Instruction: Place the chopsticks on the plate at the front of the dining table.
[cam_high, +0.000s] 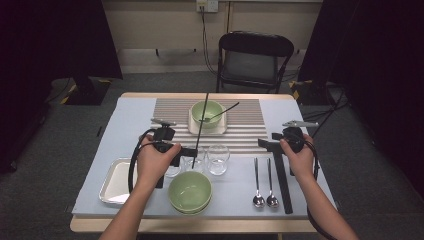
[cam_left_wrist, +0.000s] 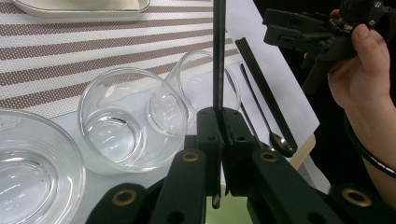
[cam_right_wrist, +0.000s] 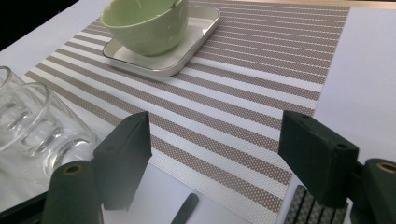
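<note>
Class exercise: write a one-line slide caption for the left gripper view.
Left gripper clamps an upright black chopstick beside clear glass cups.

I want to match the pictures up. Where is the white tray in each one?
High view: the white tray sits in the middle of the far side, under a green bowl.
Left gripper view: its rim runs along the top left edge.
Right gripper view: top middle.
Shared landmark: the striped mat beneath it.

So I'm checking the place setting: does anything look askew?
Yes. One chopstick lies slanted in the far bowl instead of by the spoons. The left gripper holds the other chopstick upright. Nothing looks spilled.
</note>
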